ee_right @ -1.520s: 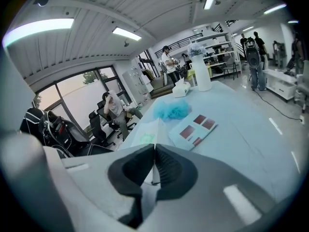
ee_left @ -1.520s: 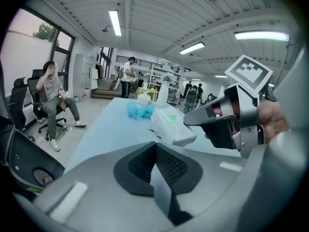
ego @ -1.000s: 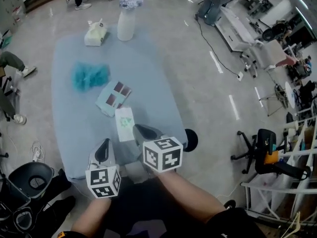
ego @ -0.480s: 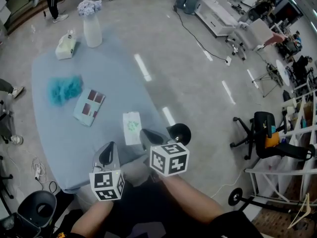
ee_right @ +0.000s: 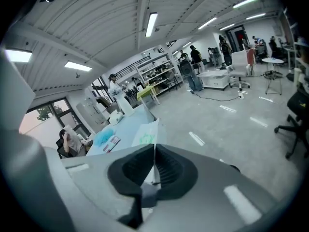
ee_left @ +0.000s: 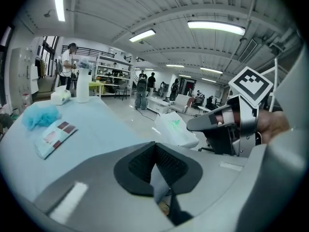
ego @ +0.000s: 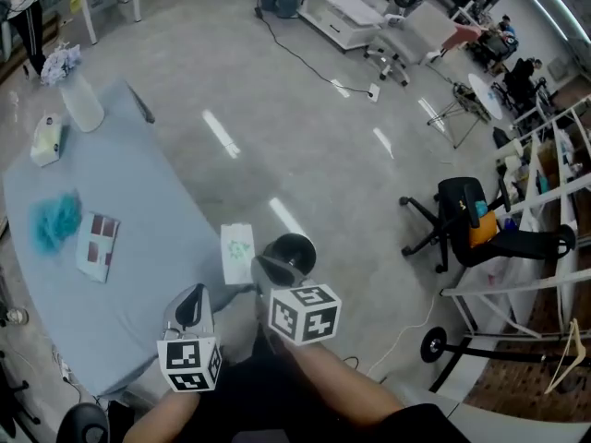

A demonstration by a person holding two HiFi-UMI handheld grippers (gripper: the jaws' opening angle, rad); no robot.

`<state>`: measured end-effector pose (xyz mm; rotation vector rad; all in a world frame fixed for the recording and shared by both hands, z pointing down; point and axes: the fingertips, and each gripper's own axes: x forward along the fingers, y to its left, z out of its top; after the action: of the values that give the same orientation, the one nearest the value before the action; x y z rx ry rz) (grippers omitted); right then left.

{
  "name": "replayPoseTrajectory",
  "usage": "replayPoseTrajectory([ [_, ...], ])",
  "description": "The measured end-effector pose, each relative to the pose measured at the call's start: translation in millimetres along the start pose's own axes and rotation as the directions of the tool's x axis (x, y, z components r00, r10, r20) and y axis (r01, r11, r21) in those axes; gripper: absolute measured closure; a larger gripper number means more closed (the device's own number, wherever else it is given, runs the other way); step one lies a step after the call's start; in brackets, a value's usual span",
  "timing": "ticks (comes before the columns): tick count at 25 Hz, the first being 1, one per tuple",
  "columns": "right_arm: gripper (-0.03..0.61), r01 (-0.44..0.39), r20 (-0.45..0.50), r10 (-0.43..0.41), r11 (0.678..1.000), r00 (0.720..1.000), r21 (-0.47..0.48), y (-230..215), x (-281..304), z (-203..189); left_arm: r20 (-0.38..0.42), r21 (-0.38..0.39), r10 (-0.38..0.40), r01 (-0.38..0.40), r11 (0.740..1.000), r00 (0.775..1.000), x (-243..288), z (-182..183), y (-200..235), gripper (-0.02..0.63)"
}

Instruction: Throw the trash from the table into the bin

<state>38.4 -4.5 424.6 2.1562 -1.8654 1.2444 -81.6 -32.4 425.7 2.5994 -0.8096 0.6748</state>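
Plainly, the right gripper (ego: 265, 267) was clenched on the white green-printed packet (ego: 237, 251), holding it at the near edge of the blue table (ego: 148, 220), while the left gripper (ego: 192, 299) beside it had its jaws closed on nothing.

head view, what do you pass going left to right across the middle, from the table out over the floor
blue fluff → card pack → white bag → black round thing → office chair; the vase and tissue box are left out, since they overlap the fluff.
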Motion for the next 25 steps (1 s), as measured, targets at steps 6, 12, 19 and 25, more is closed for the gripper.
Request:
replayPoseTrajectory([
  [6,0.569,0.074,0.031,-0.076,0.994,0.997,0.076,-82,-15,12,-0.029,0.047,-0.071,0.072,0.996,0.997,54,11,-55,0.606],
  [12,0.569,0.112,0.007,-0.114,0.985,0.993,0.132,-140,-19,10,-0.062,0.078,-0.121,0.126,0.989,0.991,101,21,-101,0.606],
  [19,0.569,0.166,-0.062,-0.158,0.975,0.985,0.149,-203,-8,-5,-0.088,0.073,-0.149,0.156,0.985,0.985,151,20,-136,0.606],
  [25,0.568,0.204,-0.125,-0.186,0.967,0.975,0.154,-246,3,-31,-0.117,0.049,-0.151,0.158,0.986,0.982,185,-4,-152,0.606],
])
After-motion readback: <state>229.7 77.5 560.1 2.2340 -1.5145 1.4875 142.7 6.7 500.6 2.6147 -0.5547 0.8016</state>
